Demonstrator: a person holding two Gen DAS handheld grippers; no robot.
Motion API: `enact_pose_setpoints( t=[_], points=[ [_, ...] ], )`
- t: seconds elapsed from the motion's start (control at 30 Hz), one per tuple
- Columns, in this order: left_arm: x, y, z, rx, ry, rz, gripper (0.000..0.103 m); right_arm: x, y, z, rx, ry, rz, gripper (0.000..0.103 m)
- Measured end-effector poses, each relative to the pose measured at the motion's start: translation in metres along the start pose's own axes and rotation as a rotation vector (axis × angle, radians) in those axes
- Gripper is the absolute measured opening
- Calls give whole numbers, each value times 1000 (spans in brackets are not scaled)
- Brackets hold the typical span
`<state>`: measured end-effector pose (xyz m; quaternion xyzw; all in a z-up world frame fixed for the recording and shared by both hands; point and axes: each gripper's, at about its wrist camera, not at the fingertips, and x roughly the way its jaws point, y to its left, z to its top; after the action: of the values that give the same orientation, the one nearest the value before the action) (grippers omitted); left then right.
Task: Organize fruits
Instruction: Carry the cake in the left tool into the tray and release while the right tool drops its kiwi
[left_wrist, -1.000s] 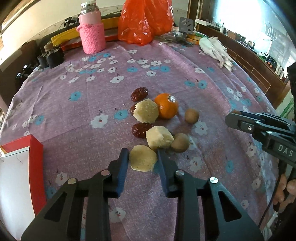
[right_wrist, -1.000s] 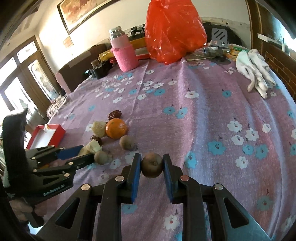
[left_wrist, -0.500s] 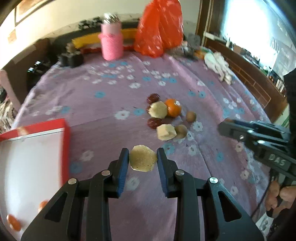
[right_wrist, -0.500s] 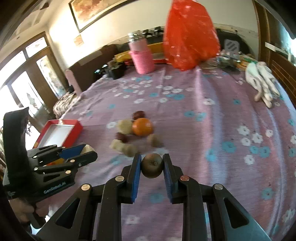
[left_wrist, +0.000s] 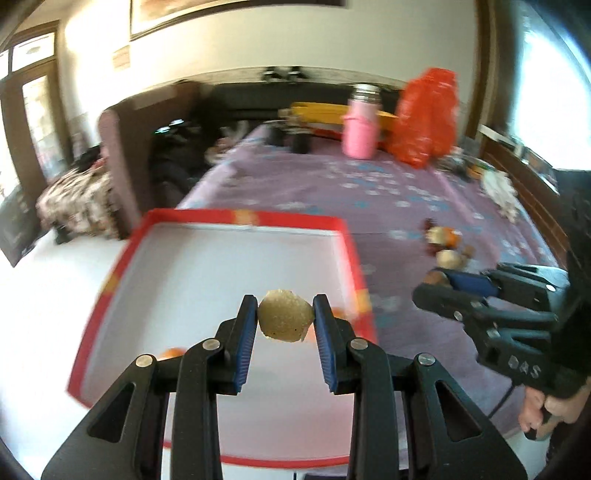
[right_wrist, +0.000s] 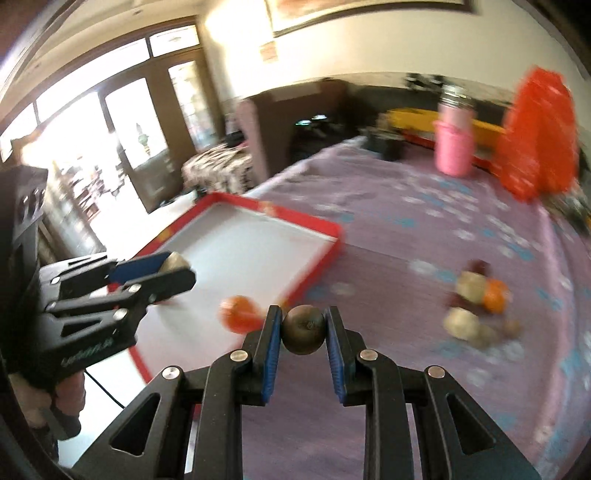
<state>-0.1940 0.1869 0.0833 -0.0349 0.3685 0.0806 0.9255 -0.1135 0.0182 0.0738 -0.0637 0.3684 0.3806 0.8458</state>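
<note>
My left gripper (left_wrist: 285, 321) is shut on a pale yellow peeled fruit piece (left_wrist: 284, 320) and holds it above the red-rimmed white tray (left_wrist: 236, 266). My right gripper (right_wrist: 303, 328) is shut on a round brown fruit (right_wrist: 303, 329) just right of the tray's (right_wrist: 317, 221) near corner. An orange fruit (right_wrist: 238, 318) lies in the tray. The left gripper also shows in the right wrist view (right_wrist: 173, 264), and the right gripper in the left wrist view (left_wrist: 436, 282). A blurred pile of fruit (right_wrist: 476, 302) lies on the purple cloth, with an orange (right_wrist: 495, 299) in it.
A pink flask (left_wrist: 360, 125) and an orange plastic bag (left_wrist: 424, 118) stand at the table's far end. White gloves (left_wrist: 498, 188) lie at the right edge. A chair (left_wrist: 125, 155) stands beyond the table's left side. The flowered purple tablecloth (right_wrist: 424, 229) covers the table.
Both grippers have swung left from the fruit pile toward the tray, each still holding its fruit. The left one now hangs over the tray.
</note>
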Motion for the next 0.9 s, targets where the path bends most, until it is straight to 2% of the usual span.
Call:
enact_pose_setpoints(
  t=[0.13,0.37,0.6,0.9],
  points=[
    [6,27,-11,-33,11,51,29,25,40,4,-56,29,53,23],
    [15,46,-26,-59,41,51,29,53,89,-3,-139,77,107,23],
    [17,49,-33,-44,43,83,29,79,102,-15,-158,143,112,23],
    [18,50,-32,-47,47,74,29,76,106,-20,-157,160,105,27]
  ],
)
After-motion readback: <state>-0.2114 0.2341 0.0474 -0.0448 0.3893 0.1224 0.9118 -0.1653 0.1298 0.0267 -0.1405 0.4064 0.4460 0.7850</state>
